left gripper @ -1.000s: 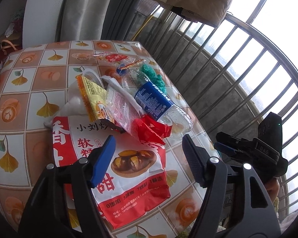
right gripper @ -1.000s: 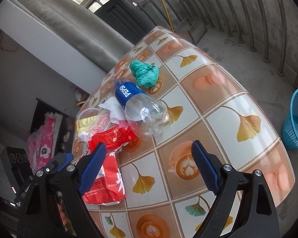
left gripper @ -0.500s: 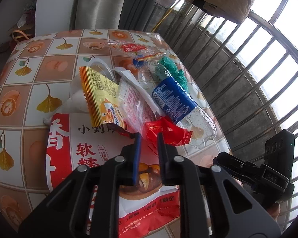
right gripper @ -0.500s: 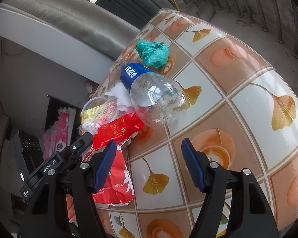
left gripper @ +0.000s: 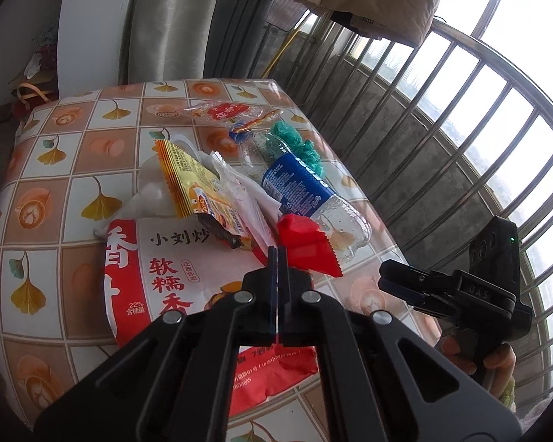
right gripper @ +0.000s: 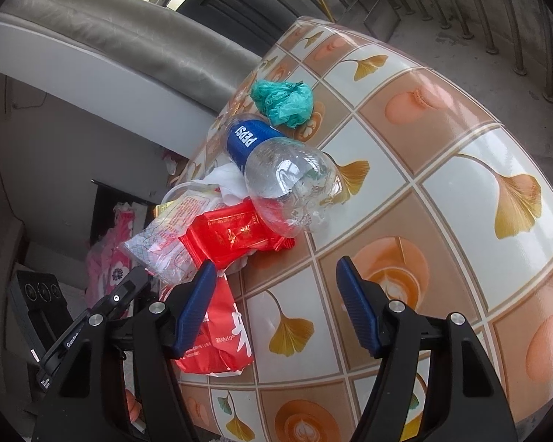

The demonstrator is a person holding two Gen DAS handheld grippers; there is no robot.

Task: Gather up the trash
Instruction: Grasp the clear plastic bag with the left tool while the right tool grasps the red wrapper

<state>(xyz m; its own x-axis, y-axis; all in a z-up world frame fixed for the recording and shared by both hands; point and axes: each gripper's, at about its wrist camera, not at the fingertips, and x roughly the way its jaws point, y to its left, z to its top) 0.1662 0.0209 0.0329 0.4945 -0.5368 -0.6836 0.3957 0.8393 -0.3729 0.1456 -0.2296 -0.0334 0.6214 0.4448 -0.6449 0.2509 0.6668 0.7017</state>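
Now the tiled table [left gripper: 55,169] carries the trash, with the large chestnut bag [left gripper: 173,280] as its marker. Above that bag lies the Pepsi bottle [left gripper: 306,191]. At its top edge, the left gripper [left gripper: 277,258] is pressed together beside the red wrapper [left gripper: 306,246]; whether it pinches anything I cannot tell. Just right of it, the right gripper [right gripper: 276,287] stands spread and empty.

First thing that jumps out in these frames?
A heap of trash mid-table on the ginkgo-print tablecloth: a clear Pepsi bottle lying on its side over a red wrapper, with a crumpled green bag just beyond. Nearest the left tool, which is shut, lies a big red-and-white snack bag.
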